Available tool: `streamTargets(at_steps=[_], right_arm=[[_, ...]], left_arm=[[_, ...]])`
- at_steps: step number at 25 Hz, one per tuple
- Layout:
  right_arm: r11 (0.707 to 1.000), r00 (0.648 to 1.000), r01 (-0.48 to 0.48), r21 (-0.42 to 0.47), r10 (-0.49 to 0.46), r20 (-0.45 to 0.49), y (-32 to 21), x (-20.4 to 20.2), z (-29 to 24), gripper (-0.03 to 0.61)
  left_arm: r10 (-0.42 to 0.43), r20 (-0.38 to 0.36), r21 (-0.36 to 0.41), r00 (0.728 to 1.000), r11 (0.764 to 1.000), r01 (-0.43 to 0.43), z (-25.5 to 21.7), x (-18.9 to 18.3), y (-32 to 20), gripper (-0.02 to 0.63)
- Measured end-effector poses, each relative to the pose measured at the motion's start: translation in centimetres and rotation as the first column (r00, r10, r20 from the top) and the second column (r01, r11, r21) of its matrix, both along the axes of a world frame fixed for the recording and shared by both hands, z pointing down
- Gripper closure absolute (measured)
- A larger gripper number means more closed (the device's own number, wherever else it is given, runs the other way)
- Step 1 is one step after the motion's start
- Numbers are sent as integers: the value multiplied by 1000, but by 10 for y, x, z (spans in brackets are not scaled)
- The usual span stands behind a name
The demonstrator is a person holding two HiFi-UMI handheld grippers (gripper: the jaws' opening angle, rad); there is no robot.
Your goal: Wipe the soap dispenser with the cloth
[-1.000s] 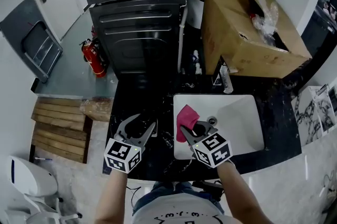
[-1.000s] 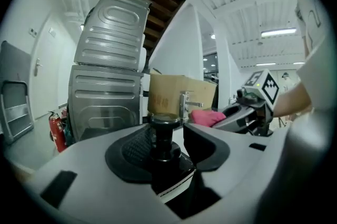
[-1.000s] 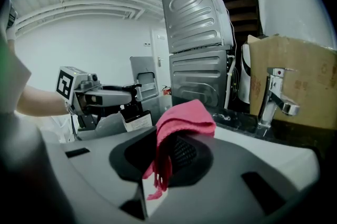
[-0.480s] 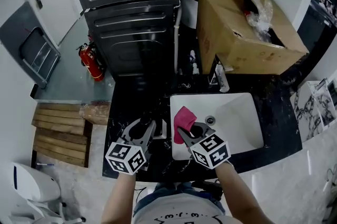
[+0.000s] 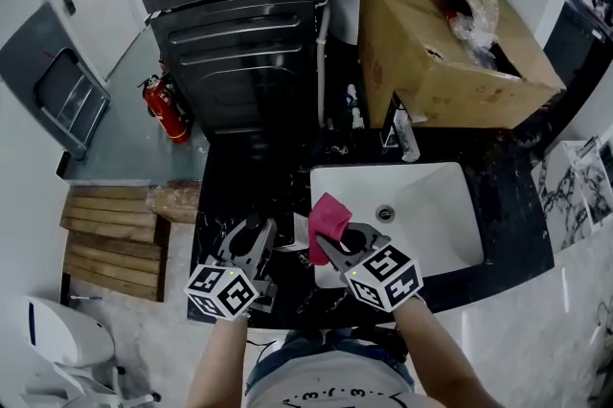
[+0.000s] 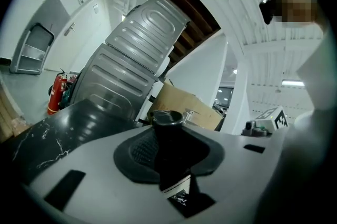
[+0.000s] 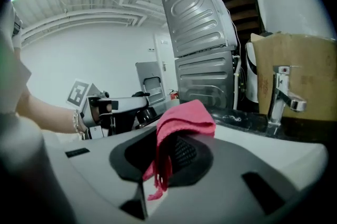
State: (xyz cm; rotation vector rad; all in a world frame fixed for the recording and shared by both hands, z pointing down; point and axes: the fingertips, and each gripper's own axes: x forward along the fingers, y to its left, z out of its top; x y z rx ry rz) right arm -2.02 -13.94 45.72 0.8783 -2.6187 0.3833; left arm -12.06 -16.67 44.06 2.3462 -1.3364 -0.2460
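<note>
While the right hand-held gripper clamps it, pink cloth (bunched), protruding ahead.

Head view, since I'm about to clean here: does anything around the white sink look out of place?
Yes: a large brown cardboard box sits on the black counter behind the white sink, crowding the metal tap; its top gapes open with crumpled clear plastic poking out.

Holding both bare forearms forward side by side, clamping left grey marker-cube gripper, pointing level with jaws just closed in, on black pump-top soap dispenser, pinching pink-red cloth in right grey marker-cube gripper, angled slightly down.
</note>
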Motion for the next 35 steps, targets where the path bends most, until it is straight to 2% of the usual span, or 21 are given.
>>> streamTargets(at_steps=[5, 10, 18, 21, 23, 26, 29, 32, 35], right_arm=[[993, 993, 115, 15, -115, 18, 10, -30, -4, 526], [986, 985, 162, 37, -159, -68, 12, -33, 9, 526], [993, 974, 84, -81, -99, -202, 5, -3, 62, 526], [995, 985, 58, -77, -69, -156, -1, -2, 50, 526], [997, 996, 47, -58, -52, -79, -8, -6, 28, 526], [997, 997, 74, -19, -73, 26, -17, -27, -7, 526], [996, 996, 86, 8, -87, 19, -26, -43, -12, 526], [998, 998, 64, -7, -63, 20, -35, -40, -6, 526], [999, 999, 11, -31, -12, -49, -44, -27, 14, 526]], left_arm=[[-10, 8, -7, 1000, 1000, 10, 2, -2, 0, 508], [-18, -5, -18, 1000, 1000, 18, 4, -5, 0, 508], [4, 20, -2, 1000, 1000, -4, 3, 1, 2, 508], [14, 29, -7, 999, 1000, -14, 3, 2, 1, 508], [20, 35, -9, 999, 1000, -20, 2, 2, 1, 508], [27, 49, -7, 998, 1000, -27, 2, 3, 1, 508], [29, 53, -8, 998, 1000, -29, 3, 4, 1, 508], [23, 32, -12, 999, 1000, -23, 3, 2, 1, 508], [24, 30, -13, 999, 1000, -23, 2, 1, 2, 508]])
